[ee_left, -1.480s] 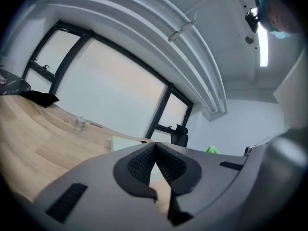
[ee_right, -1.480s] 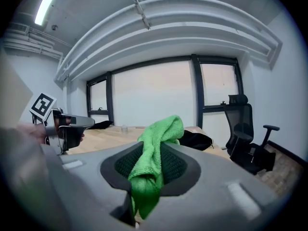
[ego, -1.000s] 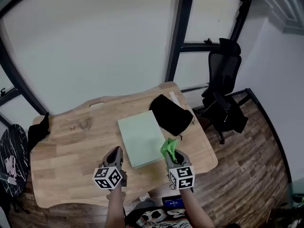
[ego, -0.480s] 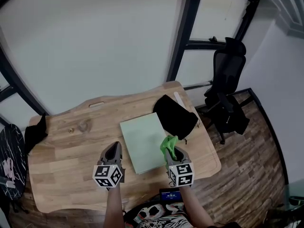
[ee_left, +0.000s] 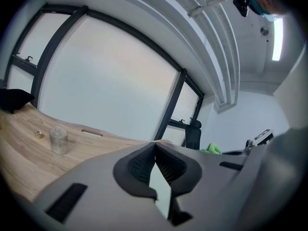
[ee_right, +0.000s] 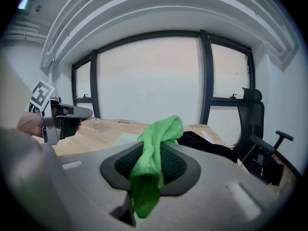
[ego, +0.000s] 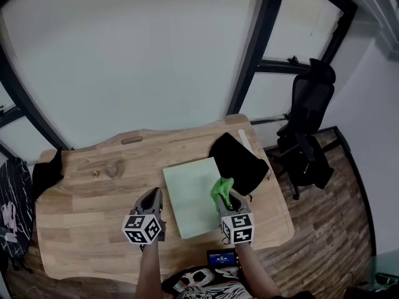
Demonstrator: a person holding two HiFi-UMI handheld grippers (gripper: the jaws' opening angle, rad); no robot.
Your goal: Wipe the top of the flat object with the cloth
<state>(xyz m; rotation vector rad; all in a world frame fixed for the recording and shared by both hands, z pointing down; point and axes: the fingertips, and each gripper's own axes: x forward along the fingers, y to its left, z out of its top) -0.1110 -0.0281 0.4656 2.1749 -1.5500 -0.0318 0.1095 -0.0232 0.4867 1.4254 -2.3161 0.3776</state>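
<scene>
The green cloth (ee_right: 162,127) is clamped between the closed jaws of the right gripper (ego: 225,200), with a loose fold standing above the jaws and a tail hanging below them. The left gripper (ee_left: 155,147) is closed, its jaw tips touching, and nothing is held in it. The flat object (ego: 190,198), a pale green sheet, is laid on the wooden table (ego: 81,217) between the 2 grippers, nearer the right one. Both grippers are held above the table's near side, and the cloth is not seen in contact with the sheet. 3 risks are judged from here. If the cloth is brought down with only its loose fold leading, the hard jaw tips may be dragged over the sheet instead of the fabric. As the sheet is not pinned, it may be pushed across the table by the wiping stroke; the empty left gripper is available to steady it. A stroke carried too far may be run into the black pouch (ego: 240,159), which is laid touching or overlapping the sheet's far right corner; which of the 2 cannot be told. A glass bottle (ee_left: 58,140) and a small brass part (ee_left: 38,134) are placed well apart to the left, and an office chair (ego: 308,148) is stood beyond the table's right end; none of these is judged to be in the way.
</scene>
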